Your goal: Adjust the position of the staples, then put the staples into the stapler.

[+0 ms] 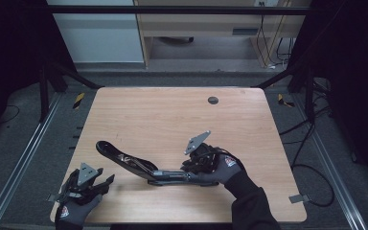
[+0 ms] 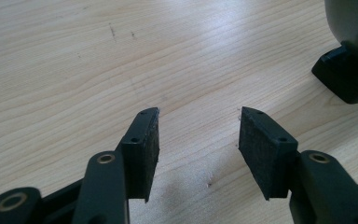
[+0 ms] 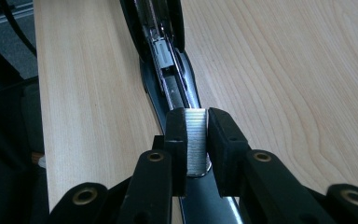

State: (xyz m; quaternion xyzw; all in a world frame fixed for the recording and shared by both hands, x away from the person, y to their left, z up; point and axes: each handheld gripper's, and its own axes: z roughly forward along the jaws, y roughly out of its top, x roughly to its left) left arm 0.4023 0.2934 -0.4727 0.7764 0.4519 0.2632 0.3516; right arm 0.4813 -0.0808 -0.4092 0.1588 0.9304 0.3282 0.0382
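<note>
- Right gripper [image 3: 196, 140] clenched on a strip of staples [image 3: 196, 140], silvery block pinched flat between the two pads [image 3: 176, 140].
- Staples held right over the opened stapler [image 3: 168, 60], straight ahead of and under the right jaws.
- Stapler channel running away from the right jaws, lid [image 3: 177, 23] swung up at the far end, base passing beneath the pads.
- From above: right gripper [image 1: 191, 167] low at the near end of the stapler [image 1: 134, 165], gloved right hand [image 1: 223, 167] wrapped round it, grey plate tilted up on top.
- Stapler lying open and stretched out on the table [image 1: 172, 115], lid end reaching off to the left of the right gripper.
- Left gripper [image 1: 106, 181] down at the near left corner of the table, apart from the stapler, gloved left hand [image 1: 72, 208] behind it.
- Left gripper [image 2: 198, 135] released, jaws spread wide, bare wood between the pads [image 2: 144, 149].
- Nothing but table grain touching or lying between those left pads.
- Black foot of the stapler [image 2: 347, 77] up ahead and to the right of the left jaws, well clear of them.
- Small dark round grommet [image 1: 212, 100] far ahead of both grippers, near the table's far edge.
</note>
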